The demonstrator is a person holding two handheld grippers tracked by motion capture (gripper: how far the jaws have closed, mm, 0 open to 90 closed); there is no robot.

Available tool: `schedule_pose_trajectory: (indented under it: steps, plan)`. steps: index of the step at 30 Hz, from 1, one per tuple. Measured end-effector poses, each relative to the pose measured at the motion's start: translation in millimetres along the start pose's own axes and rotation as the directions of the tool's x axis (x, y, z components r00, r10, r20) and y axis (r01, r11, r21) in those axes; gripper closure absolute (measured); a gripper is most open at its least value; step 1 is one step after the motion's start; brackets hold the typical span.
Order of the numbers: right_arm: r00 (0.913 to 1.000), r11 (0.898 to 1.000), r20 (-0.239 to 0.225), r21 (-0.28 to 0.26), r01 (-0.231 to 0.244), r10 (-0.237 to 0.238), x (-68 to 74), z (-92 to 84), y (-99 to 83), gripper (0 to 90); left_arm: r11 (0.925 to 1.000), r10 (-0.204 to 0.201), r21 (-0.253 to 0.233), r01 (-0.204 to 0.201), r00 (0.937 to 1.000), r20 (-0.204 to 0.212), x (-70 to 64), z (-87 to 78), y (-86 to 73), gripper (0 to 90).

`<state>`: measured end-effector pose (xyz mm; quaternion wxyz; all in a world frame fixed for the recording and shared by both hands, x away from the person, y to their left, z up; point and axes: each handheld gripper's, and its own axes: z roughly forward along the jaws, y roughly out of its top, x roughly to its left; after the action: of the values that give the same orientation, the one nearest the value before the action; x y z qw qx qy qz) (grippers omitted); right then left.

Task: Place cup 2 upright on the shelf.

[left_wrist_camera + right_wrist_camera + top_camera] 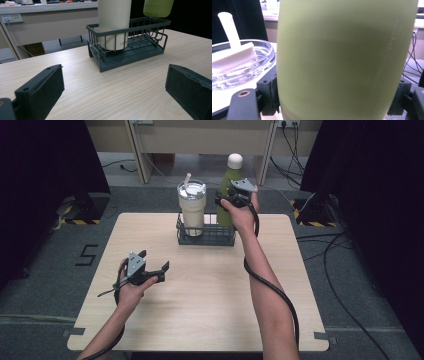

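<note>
The green bottle [231, 195] with its cream cap stands upright over the right end of the wire basket [206, 234], at the far middle of the desk [200, 290]. In the left tongs' view its rounded bottom [158, 7] hangs above the basket's rim [130, 28], clear of the basket floor. The right tongs [235, 196] clasp the bottle around its body, roughly at mid-height; in their own view the green wall [342, 60] sits between the two black jaws, one pressed against each side, so the tongs are closed onto the bottle.

Just beside the bottle, in the left half of the same basket, stands a cream tumbler [192, 210] with a clear lid [239, 65] and a white straw [229, 28]. The tumbler and bottle are near each other, and the lid's edge lies close to the right tongs' jaw. The basket's wire walls surround the empty right compartment below the bottle.

The left tongs [152, 265] hover above the near left part of the desk, well apart from the basket, with their jaws spread wide and nothing between them; their view looks across bare wood toward the basket. Beyond the desk lie grey floor, cables [345, 270] and dark curtains [380, 195].
</note>
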<state>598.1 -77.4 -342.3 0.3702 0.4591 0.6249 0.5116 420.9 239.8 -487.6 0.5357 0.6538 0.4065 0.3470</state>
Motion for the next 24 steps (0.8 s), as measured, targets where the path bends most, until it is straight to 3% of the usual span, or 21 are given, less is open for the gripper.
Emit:
schedule_pose_trajectory:
  steps: [24]
  plan:
    - [0.9999,0.999,0.009,0.042,0.006,-0.006,4.7,19.3,-10.3,21.0,1.0000,-0.003,0.003,0.003,1.0000,0.004,-0.6,0.4,-1.4,1.0]
